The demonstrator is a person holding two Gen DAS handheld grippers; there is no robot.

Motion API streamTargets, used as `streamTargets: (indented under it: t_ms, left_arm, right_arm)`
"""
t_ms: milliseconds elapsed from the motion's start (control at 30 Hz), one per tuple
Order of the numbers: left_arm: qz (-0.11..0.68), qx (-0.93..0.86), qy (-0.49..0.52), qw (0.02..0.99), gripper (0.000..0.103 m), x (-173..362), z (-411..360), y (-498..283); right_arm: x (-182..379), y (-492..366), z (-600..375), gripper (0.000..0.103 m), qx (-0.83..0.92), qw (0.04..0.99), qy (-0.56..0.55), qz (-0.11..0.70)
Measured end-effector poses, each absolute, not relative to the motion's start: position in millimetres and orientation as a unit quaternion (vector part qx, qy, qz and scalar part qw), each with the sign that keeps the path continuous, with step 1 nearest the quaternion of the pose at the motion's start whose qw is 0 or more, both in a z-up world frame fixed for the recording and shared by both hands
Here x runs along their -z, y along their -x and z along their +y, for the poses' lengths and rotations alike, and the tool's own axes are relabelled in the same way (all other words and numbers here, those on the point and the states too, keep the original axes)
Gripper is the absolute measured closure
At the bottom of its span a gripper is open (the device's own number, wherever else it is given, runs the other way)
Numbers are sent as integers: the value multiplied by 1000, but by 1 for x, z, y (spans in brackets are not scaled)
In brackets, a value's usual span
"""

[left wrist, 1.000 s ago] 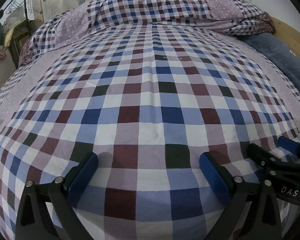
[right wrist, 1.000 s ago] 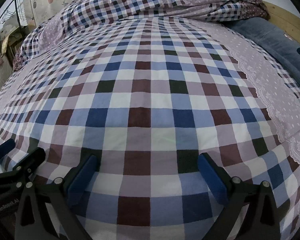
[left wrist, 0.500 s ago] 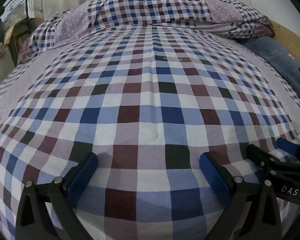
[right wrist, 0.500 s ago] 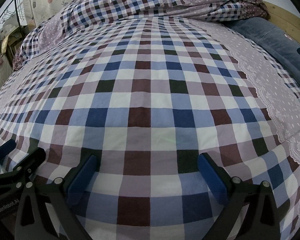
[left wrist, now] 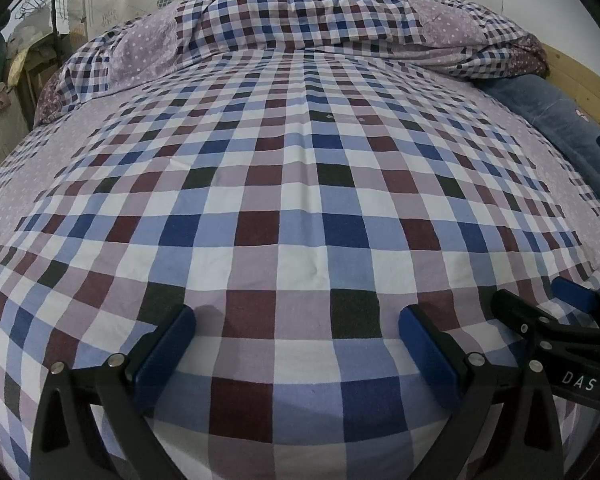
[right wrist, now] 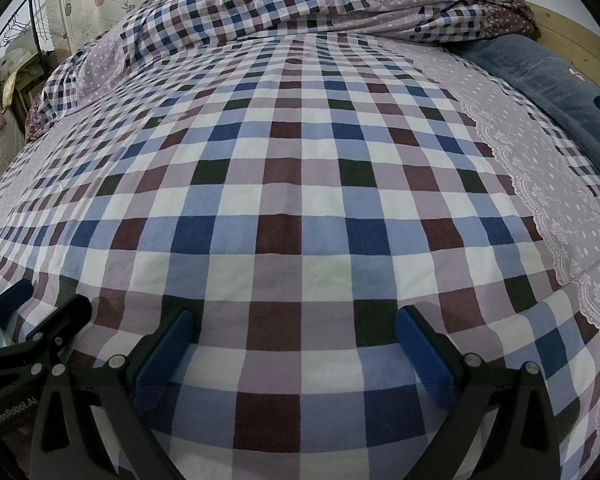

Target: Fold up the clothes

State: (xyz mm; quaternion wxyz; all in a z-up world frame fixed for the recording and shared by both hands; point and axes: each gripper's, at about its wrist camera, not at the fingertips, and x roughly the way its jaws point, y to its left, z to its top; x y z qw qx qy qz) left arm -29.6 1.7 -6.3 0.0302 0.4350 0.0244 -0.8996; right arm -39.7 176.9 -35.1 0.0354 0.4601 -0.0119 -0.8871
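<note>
A checked bed sheet (left wrist: 300,184) in blue, maroon, white and lilac fills both views, lying flat and smooth. No separate garment shows on it. My left gripper (left wrist: 296,320) hovers open over the near part of the sheet, with nothing between its blue pads. My right gripper (right wrist: 296,322) is open the same way, just to the right of the left one. Each gripper appears in the other's view: the right gripper (left wrist: 540,296) at the lower right, the left gripper (right wrist: 46,300) at the lower left.
A bunched checked duvet (left wrist: 320,20) lies across the far end of the bed. A grey-blue blanket (right wrist: 560,80) runs along the right side against a wooden bed frame (right wrist: 572,32). A clothes rack (left wrist: 40,8) and clutter stand at the far left.
Both grippers remain open and side by side. The left wrist view has drifted only slightly, and nothing on the bed has moved.
</note>
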Motion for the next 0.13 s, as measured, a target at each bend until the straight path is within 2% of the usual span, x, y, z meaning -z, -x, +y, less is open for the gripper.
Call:
streamTargets:
  t_ms: [133]
  left_arm:
    - [22, 899, -436, 34, 0, 6, 6, 27]
  right_arm:
    - [35, 40, 177, 0, 887, 35, -460, -12]
